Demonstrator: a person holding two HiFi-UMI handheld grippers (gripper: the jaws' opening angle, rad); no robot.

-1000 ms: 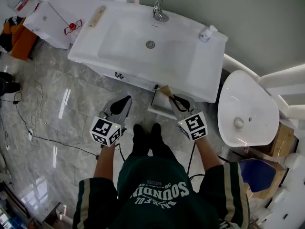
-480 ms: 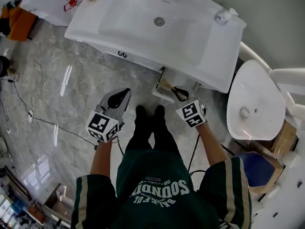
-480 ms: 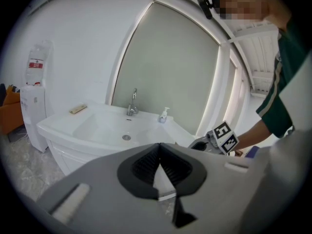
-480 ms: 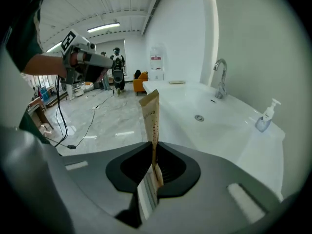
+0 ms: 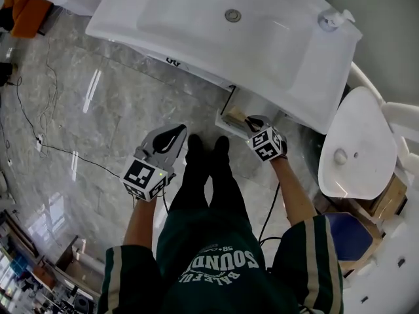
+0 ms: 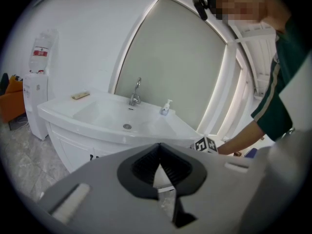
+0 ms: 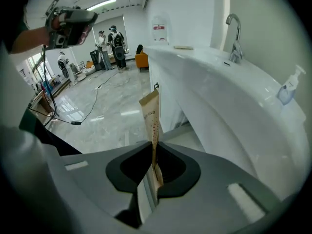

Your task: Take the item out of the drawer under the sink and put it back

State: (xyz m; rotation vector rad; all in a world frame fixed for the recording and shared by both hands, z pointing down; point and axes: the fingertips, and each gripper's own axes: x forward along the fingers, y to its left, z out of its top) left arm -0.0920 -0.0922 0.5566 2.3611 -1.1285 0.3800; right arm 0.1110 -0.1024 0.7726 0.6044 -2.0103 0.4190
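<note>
A flat tan packet (image 7: pixel 151 123) stands upright between the jaws of my right gripper (image 7: pixel 155 167), which is shut on its lower edge. In the head view that gripper (image 5: pixel 247 123) holds the packet (image 5: pixel 234 118) over the open white drawer (image 5: pixel 222 119) just under the front edge of the white sink (image 5: pixel 196 25). My left gripper (image 5: pixel 174 136) hangs over the marble floor left of the person's shoes, well away from the drawer. Its jaws (image 6: pixel 158 172) are shut with nothing in them. The drawer's inside is mostly hidden.
A white toilet (image 5: pixel 357 152) stands right of the sink, with a blue bin (image 5: pixel 347 234) nearer. A soap dispenser (image 5: pixel 330 19) sits on the sink's right corner. Cables (image 5: pixel 39 146) trail over the floor at left. The person's black shoes (image 5: pixel 206 146) stand before the drawer.
My right gripper has gone down and forward with the packet, from in front of the sink's edge to the open drawer. The head view has shifted; the left gripper barely moved.
</note>
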